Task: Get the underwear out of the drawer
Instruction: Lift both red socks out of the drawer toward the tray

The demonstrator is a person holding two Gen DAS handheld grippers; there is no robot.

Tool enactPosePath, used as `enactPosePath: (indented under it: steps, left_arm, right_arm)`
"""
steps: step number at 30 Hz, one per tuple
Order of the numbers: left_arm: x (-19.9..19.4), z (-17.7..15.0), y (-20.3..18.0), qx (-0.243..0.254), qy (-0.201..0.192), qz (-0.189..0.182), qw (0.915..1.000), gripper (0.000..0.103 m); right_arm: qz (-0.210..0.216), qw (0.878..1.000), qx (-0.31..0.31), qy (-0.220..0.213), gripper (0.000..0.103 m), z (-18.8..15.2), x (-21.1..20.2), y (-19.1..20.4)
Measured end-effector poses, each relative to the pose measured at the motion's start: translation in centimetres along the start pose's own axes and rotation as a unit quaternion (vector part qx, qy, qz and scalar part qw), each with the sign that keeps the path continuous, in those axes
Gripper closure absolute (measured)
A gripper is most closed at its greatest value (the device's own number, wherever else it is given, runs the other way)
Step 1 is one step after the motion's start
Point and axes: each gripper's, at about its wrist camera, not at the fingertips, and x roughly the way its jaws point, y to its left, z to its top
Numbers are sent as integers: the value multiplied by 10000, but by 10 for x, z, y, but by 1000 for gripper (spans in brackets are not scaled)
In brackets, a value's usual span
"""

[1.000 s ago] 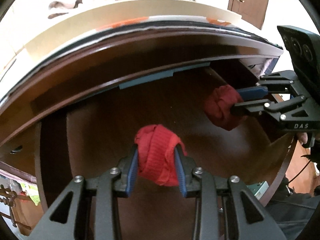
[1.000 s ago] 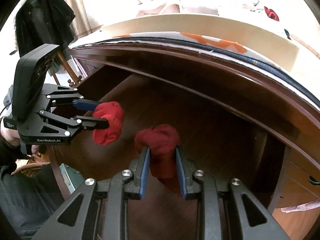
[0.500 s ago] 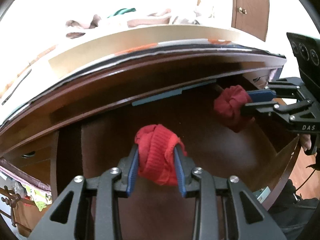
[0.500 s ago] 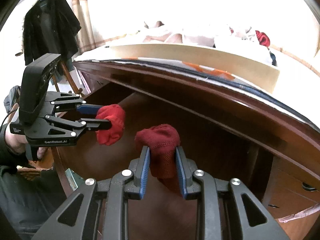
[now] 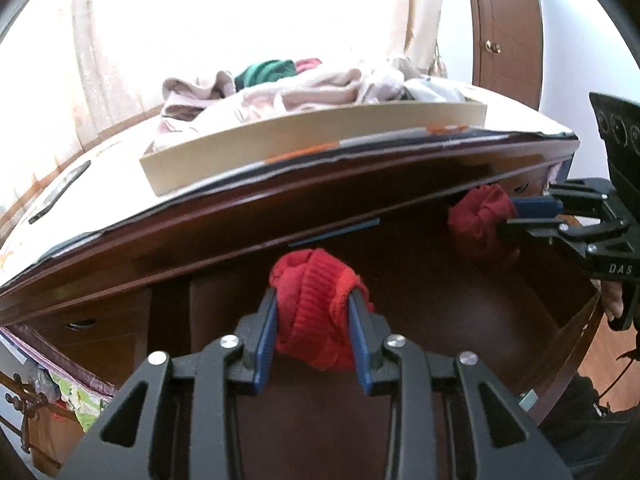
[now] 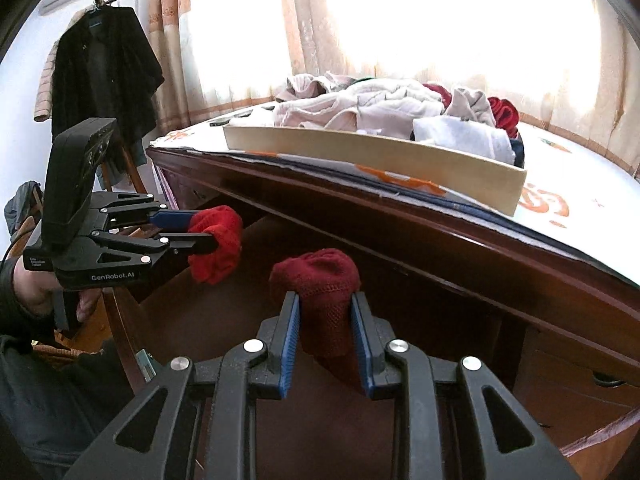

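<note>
Dresser [image 5: 280, 216]: we see dark brown wood, its top covered by a white cloth with orange markings [image 6: 540, 200].
Drawer [image 5: 460, 312]: we find it pulled open below the dresser top, its brown floor bare under both grippers.
Tray [image 6: 380, 156]: we note a shallow beige box on the dresser top, heaped with pale, green and red clothes [image 6: 380, 104].
Coat [image 6: 100, 68]: we see it hanging dark on a stand, left in the right wrist view.
Left gripper [image 5: 314, 320]: we hold it over the open drawer; its blue pads [image 5: 266, 332] are clamped on the bright red underwear [image 5: 316, 312], a rolled knit bundle lifted clear of the drawer floor.
Right gripper [image 6: 326, 326]: we hold it over the same drawer, beside the left one and apart from it; its pads [image 6: 290, 332] squeeze the dark red underwear [image 6: 320, 288], which bulges above the fingers and is also off the floor.
Hand [image 6: 36, 284]: we see a dark sleeve and fingers wrapped on the left gripper's handle.
</note>
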Motion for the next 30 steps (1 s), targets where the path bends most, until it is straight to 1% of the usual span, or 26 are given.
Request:
enactPosePath:
  steps: [13,21,30]
  left_arm:
    - [-15,1,3,-212,-558,149,9981,71]
    - [-25,1,5,-263,-827,231,9960,71]
    - [-38,7,6,-199,-1157,363,9924,71]
  right_arm:
    - [-79,9981,-166,-595,75,-5,-21,4]
    - [-82,9965,-189,-804,75,-4,-24,6]
    - [-80,9943,-250,-1030,75,-4,-31,9]
